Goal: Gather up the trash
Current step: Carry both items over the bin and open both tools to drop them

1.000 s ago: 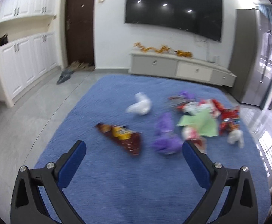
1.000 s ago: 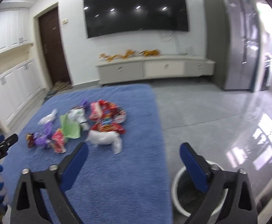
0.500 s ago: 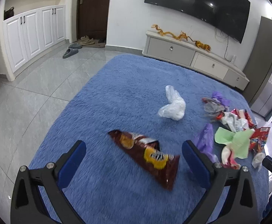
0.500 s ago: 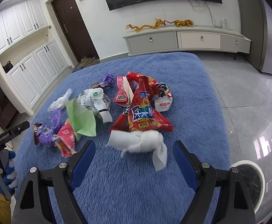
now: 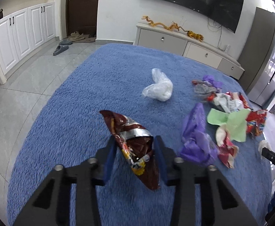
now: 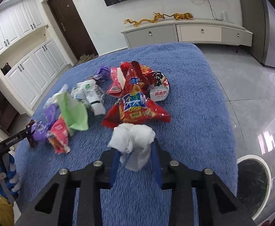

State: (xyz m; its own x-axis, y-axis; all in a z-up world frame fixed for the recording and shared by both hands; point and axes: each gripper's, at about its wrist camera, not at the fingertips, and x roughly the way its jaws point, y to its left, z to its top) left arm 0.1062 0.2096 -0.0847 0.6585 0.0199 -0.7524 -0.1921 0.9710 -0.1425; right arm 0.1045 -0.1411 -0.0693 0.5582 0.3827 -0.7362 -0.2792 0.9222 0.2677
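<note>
Left hand-held gripper (image 5: pixel 134 151) is pinching the brown snack bag (image 5: pixel 132 143), both pads pressing its sides w/ the jaws drawn in. Bag's long axis is running roughly along the fingers, torn top poking fwd, pointed end hanging back toward the camera. It's sitting over the near part of the blue rug (image 5: pixel 92 86), left of the main litter. Ahead, toward the rug's middle, a white plastic bag (image 5: pixel 159 90) is lying alone; off to the right a purple bag (image 5: pixel 195 137) and a green wrapper (image 5: pixel 231 122) are crowding the rug's right edge w/ red packets behind them.

Right wrist view: right hand-held gripper (image 6: pixel 135 157) is squeezing a crumpled white tissue wad (image 6: pixel 134 141), jaws closed in on its lower half, the top bulging out fwd. Just beyond it a red chip bag (image 6: pixel 137 109) is lying near the rug's (image 6: pixel 203 113) centre, w/ more wrappers trailing left toward the rug's left edge, where the other gripper's tip is showing. Round white-rimmed trash bin (image 6: pixel 252 184) is standing on the tile floor just off the rug's near right corner, i.e. right of and slightly behind the right fingers. Judging by that, the right hand is nearer the bin; the tissue prob needs a swing right, the left bag a longer carry across.
</note>
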